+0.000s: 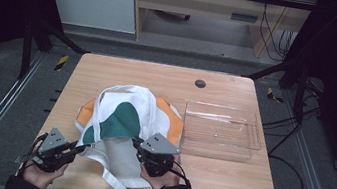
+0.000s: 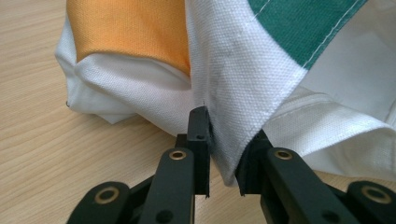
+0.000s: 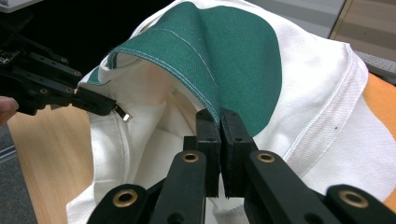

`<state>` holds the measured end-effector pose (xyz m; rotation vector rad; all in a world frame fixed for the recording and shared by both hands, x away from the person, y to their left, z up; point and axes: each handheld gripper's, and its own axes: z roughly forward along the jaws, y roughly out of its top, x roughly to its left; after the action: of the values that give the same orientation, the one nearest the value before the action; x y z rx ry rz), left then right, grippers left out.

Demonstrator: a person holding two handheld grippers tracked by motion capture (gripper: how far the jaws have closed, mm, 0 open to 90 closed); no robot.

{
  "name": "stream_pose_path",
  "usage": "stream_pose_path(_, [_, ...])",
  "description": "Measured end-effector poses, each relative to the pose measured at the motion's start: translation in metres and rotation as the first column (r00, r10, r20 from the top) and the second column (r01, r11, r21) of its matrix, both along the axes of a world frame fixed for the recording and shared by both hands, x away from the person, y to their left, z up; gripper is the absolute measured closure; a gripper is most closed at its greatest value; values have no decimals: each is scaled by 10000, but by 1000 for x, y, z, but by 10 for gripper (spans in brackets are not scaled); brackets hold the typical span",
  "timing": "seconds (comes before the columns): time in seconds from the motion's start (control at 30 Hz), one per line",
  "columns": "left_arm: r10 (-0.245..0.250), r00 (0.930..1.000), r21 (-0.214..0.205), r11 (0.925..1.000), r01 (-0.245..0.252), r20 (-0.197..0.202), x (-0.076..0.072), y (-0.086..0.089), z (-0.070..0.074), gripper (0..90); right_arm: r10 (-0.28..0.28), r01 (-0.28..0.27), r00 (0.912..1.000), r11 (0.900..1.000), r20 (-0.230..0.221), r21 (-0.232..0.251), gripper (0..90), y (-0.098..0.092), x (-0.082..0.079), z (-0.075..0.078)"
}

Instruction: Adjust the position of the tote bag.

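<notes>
A cloth bag point(image 1: 125, 118) of coarse woven canvas lies on the desk point(image 1: 109, 73), just at 9 o'clock of a clear plastic tray point(image 1: 220, 131); the bag is mostly white, with a rounded green patch point(image 1: 119, 122) across its upper face and orange panels point(image 1: 85, 111) showing at its 9 o'clock and 3 o'clock edges; its weave is plainly grainy in the left gripper view, where a white hem folds into a stiff point and pale stitching runs along the green; the cloth is bunched and puffed up rather than flat, and a white strap point(image 1: 129, 188) trails off it toward 6 o'clock; the tray is a shallow, glossy rectangle with rounded corners and thin see-through walls; the desk is pale wood-grain laminate with rounded corners and a small round dark grommet point(image 1: 200, 83) near its 12 o'clock edge; the left hand-held gripper point(image 1: 78, 149), black and hard-edged with brass-coloured pivots, sits at the bag's 8 o'clock corner and has its jaws clamped on the pointed white fold point(image 2: 224, 158), the pads pressing the cloth from both sides; the right hand-held gripper point(image 1: 137, 144), at the bag's 5 o'clock side, has its jaws drawn almost together, pinching the stitched green edge point(image 3: 212, 114) of the bag's mouth and holding it lifted so the white lining inside shows.
</notes>
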<state>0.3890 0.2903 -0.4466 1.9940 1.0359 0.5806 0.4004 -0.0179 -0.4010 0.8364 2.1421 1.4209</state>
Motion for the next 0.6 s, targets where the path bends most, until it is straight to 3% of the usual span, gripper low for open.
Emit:
stream_pose_path(0.13, [60,9999,-143,9999,-58,155,-1,1,1,760,11,-11,10000,10000,-36,-7,876,0,0,-2])
stream_pose_path(0.4, [169,9969,-405,9991,-139,765,-13,3,14,508,10,-9,9999,10000,-103,42,876,-1,2,-1])
stream_pose_path(0.6, [171,9931,-581,9983,-104,1157,-19,-1,21,400,-29,29,9999,10000,-96,47,876,-2,2,0])
